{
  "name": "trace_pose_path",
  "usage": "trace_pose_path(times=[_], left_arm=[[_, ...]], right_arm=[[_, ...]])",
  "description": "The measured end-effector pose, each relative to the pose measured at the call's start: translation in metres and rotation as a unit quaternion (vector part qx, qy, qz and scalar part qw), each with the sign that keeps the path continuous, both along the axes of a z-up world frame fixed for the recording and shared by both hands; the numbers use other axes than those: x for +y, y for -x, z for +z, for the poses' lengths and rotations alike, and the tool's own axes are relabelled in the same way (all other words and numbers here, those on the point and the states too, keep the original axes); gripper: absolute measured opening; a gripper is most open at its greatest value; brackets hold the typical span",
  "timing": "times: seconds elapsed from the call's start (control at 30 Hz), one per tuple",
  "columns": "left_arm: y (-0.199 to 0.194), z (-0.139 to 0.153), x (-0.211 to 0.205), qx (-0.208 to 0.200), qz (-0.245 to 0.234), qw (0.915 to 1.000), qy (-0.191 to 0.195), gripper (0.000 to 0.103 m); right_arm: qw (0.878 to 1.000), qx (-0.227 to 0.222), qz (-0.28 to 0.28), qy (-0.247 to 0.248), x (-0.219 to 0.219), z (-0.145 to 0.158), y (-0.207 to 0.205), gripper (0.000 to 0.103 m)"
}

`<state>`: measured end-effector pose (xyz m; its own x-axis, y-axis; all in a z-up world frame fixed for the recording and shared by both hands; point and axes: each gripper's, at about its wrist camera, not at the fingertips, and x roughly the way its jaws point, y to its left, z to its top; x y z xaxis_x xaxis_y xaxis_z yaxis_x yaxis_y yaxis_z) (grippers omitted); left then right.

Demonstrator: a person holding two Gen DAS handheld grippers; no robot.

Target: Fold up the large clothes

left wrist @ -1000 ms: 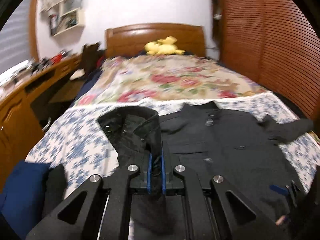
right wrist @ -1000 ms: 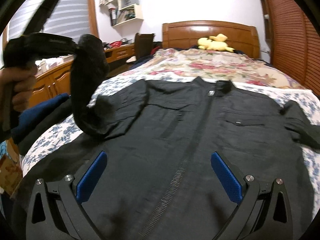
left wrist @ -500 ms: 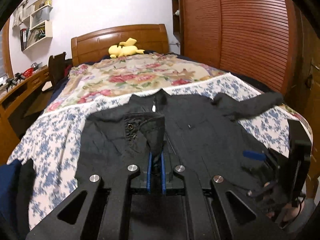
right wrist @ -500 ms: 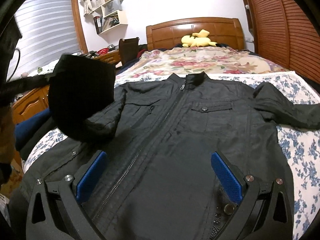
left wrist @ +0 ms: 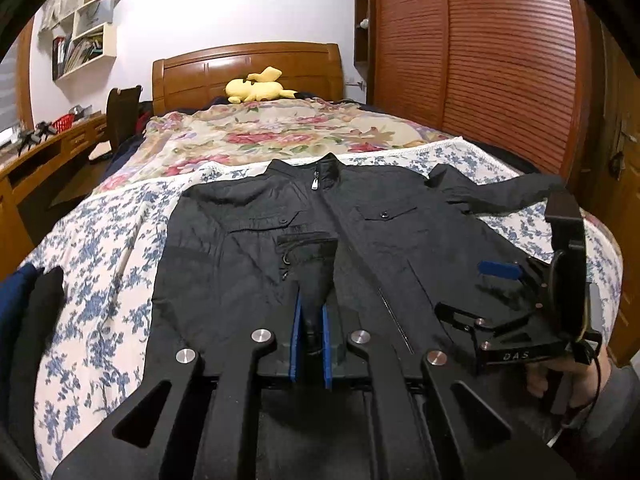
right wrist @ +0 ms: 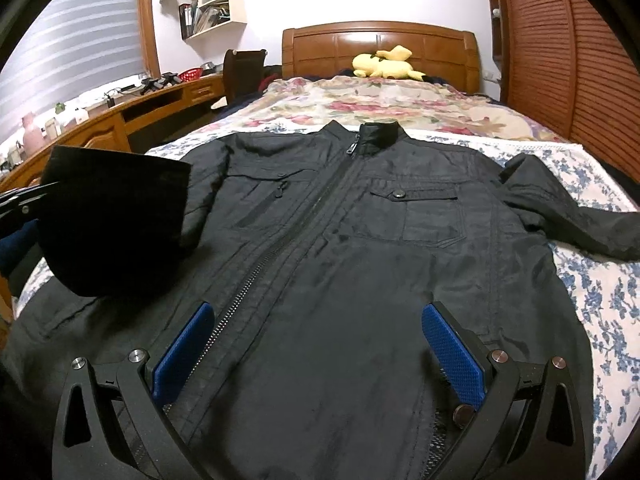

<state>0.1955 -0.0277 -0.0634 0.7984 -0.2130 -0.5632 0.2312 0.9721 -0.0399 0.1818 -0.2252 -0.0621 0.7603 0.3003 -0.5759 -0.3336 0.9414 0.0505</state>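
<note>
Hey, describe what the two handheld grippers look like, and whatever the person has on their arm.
Both are matte black linkage frames with silver round rivets and textured blue pads lining the jaws. On the left gripper the pads show as narrow blue strips. The right gripper shows broad curved black arms; its body carries faint "DAS" lettering and a thin cable. The hand holding it emerges from a grey sleeve.

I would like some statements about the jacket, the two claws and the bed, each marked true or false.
1. The left claw is shut on the jacket's sleeve cuff. True.
2. The right claw grips the jacket's collar. False: it is open, with its pads over the lower front of the black jacket.
3. The jacket is zipped up and lies front up. True.
4. Both sleeves are folded across the chest. False: the other sleeve lies spread out on the blue floral sheet.
5. A yellow plush toy lies by the headboard. True.
</note>
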Motion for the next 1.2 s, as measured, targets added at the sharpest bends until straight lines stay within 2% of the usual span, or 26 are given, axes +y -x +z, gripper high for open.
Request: trace_pose_path(times=[0.07,0.17,0.23,0.27,0.3,0.37,0.43,0.5,0.53,0.63,0.77,0.9,1.1,1.2], left_arm=[[0.005,0.002,0.005,-0.003,-0.003,1.0,0.005,0.008],[0.015,0.007,0.014,-0.015,0.001,0.9998,0.01,0.014],[0.023,0.012,0.02,-0.024,0.003,0.9996,0.013,0.029],[0.028,0.014,0.025,-0.031,0.004,0.9994,0.016,0.041],[0.032,0.017,0.029,-0.038,0.004,0.9991,0.019,0.046],[0.039,0.021,0.039,-0.043,0.004,0.9988,0.024,0.048],[0.042,0.022,0.05,-0.039,0.011,0.9989,0.024,0.057],[0.044,0.021,0.06,-0.037,0.018,0.9989,0.025,0.073],[0.046,0.02,0.066,-0.037,0.021,0.9987,0.026,0.075],[0.05,0.02,0.082,-0.04,0.034,0.9982,0.031,0.076],[0.057,0.022,0.1,-0.05,0.047,0.9971,0.032,0.076],[0.061,0.024,0.111,-0.056,0.057,0.9962,0.034,0.076],[0.063,0.024,0.119,-0.061,0.066,0.9954,0.034,0.076],[0.063,0.024,0.12,-0.062,0.066,0.9953,0.035,0.076]], right_arm=[[1.0,-0.003,-0.003,0.007,0.002,0.001,0.002,0.103],[1.0,-0.003,-0.01,0.019,0.006,0.0,0.004,0.103],[1.0,-0.001,-0.011,0.025,0.008,0.0,0.004,0.103],[1.0,0.001,-0.011,0.028,0.009,0.0,0.004,0.103],[0.999,0.004,-0.011,0.03,0.011,-0.001,0.001,0.103],[0.999,0.009,-0.011,0.037,0.013,-0.001,-0.002,0.103],[0.999,0.012,-0.011,0.045,0.016,-0.001,-0.003,0.103],[0.999,0.011,-0.009,0.052,0.019,0.001,-0.003,0.103],[0.998,0.01,-0.01,0.055,0.02,0.004,-0.002,0.103],[0.999,0.003,-0.011,0.05,0.021,0.013,0.001,0.103],[1.0,-0.002,-0.012,0.016,0.018,0.032,0.002,0.102],[1.0,0.002,0.008,0.005,0.032,0.042,-0.003,0.102],[0.998,0.021,0.051,0.021,0.066,0.033,-0.021,0.102],[0.996,0.05,0.068,0.036,0.08,0.019,-0.039,0.098]])
